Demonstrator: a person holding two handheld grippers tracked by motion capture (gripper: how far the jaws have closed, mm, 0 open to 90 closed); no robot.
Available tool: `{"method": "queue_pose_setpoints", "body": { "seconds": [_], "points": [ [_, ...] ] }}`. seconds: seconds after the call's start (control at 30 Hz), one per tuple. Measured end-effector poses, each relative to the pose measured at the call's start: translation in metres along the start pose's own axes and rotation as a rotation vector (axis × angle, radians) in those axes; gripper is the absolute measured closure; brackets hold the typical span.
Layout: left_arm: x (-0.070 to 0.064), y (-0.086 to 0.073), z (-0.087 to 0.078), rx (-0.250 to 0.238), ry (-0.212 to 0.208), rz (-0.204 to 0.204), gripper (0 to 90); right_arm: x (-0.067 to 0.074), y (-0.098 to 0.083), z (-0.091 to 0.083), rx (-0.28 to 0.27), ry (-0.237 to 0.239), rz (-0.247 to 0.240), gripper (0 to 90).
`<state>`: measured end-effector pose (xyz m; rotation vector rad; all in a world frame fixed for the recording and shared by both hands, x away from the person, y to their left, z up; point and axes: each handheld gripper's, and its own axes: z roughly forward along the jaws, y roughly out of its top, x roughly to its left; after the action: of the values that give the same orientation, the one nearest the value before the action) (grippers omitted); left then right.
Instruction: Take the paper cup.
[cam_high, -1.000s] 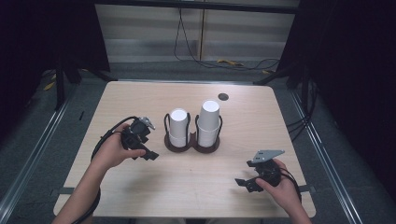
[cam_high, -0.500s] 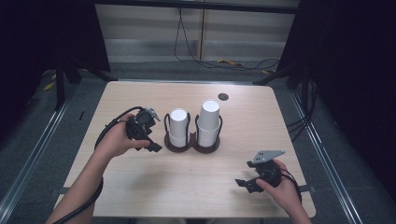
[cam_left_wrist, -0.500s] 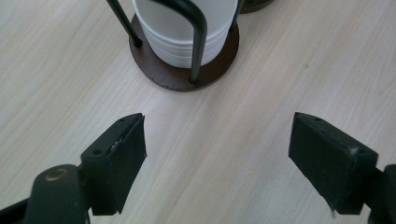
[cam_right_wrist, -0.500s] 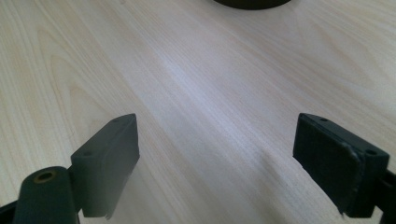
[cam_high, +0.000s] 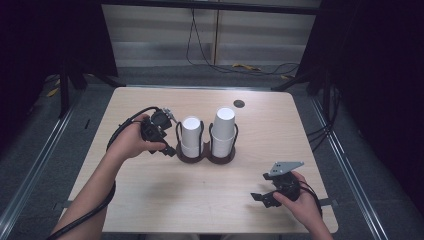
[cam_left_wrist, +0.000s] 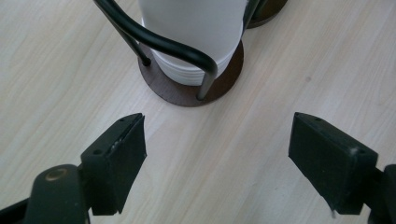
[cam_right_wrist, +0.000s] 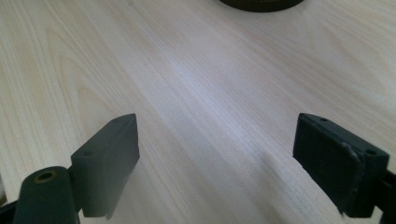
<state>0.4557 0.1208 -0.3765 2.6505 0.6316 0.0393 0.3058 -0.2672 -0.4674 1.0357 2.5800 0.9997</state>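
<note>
**High view: left gripper squared up to the nearer cup stack**

High view puts the left gripper (cam_high: 169, 146) just beside the left cup stack (cam_high: 191, 136), which lies ahead of its jaws and slightly above them, upright in the left ring of the cup holder (cam_high: 206, 156). That stack's long axis is vertical, so a level approach from the side would meet its wall square on. In the left gripper view the jaws stand wide with only bare table (cam_left_wrist: 261, 116) between them; the white stack (cam_left_wrist: 196, 32) rises straight ahead, behind a black wire loop (cam_left_wrist: 159, 42) of the holder, which stands between the pads and the cup.

The right cup stack (cam_high: 223, 131), the taller one, sits beyond the first as seen from this gripper. The right gripper (cam_high: 264, 197) rests well apart, near the person's edge, its jaws also spread wide over empty wood in the right gripper view. The left hand (cam_high: 131, 142) is clearly the nearer one, so the reach is likely its to make, clearing the wire loop first.
</note>
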Motion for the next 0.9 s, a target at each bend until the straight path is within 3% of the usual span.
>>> {"method": "queue_pose_setpoints", "body": {
  "seconds": [0.7, 0.9],
  "points": [
    [0.007, 0.031, -0.019, -0.018, 0.004, 0.000, 19.4, 0.001, 0.000, 0.002, 0.004, 0.011, -0.011, 14.5],
    [0.007, 0.043, -0.027, -0.033, 0.018, 0.018, 19.4, 0.002, 0.000, 0.003, 0.010, 0.014, -0.011, 14.6]
  ]
}}
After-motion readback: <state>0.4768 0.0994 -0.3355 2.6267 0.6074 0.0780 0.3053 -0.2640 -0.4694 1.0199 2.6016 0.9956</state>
